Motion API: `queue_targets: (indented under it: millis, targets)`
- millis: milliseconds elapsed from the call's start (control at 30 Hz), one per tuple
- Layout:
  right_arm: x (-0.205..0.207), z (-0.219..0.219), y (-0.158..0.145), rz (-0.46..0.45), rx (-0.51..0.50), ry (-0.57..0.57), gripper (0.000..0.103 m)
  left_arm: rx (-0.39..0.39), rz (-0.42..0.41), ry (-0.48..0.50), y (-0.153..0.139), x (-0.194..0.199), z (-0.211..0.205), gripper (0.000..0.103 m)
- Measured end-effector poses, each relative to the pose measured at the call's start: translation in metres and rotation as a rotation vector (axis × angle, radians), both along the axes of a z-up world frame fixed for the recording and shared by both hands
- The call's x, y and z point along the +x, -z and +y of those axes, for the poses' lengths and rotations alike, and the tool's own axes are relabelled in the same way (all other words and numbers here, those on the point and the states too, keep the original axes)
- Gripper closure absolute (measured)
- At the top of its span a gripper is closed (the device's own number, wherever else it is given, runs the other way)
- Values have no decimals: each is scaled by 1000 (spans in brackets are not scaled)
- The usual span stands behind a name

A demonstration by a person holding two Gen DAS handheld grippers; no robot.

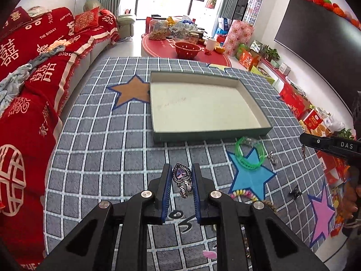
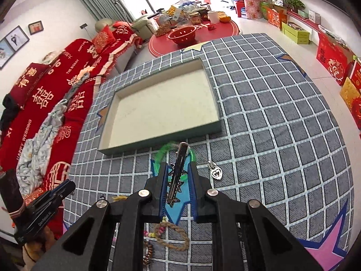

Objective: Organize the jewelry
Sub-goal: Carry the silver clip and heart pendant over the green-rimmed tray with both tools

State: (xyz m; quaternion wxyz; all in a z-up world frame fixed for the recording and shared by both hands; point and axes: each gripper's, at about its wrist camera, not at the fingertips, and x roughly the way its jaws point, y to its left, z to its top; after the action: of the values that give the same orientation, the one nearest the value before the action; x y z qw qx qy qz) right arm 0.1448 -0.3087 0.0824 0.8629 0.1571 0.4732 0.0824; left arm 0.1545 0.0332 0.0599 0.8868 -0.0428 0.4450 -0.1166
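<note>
I have both tools loaded and nothing delivered yet. My left gripper is closed narrow on a purple heart brooch, its small dangles hanging between the blue pads, held above the checked cloth. My right gripper is pinched on a dark metal hair clip with a star-shaped ornament, also off the cloth. The shallow green tray just ahead is empty (its pale floor shows only faint marks), so I judge the sorting barely begun. Left on the cloth: a green bangle near the tray's front wall, a silver heart charm, a pastel bead bracelet, a braided rope bracelet and a small dark clip.
</note>
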Motion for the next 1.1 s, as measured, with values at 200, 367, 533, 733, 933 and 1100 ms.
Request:
queue_targets:
  millis: [200, 367, 533, 733, 933, 1100]
  targets:
    - [41, 23, -35, -50, -64, -64, 84, 27, -75, -2, -30, 40, -12, 72]
    - [84, 35, -44, -72, -100, -84, 84, 56, -92, -20, -25, 90, -28, 72]
    - [128, 42, -21, -34, -116, -95, 84, 64, -31, -20, 6, 133, -46, 72]
    - [163, 47, 24, 21, -155, -113, 84, 107, -4, -31, 39, 169, -62, 72]
    - [185, 47, 62, 76, -175, -108, 84, 142, 44, -42, 69, 190, -68, 72]
    - [193, 47, 83, 107, -185, -101, 84, 174, 63, -35, 83, 195, -73, 72]
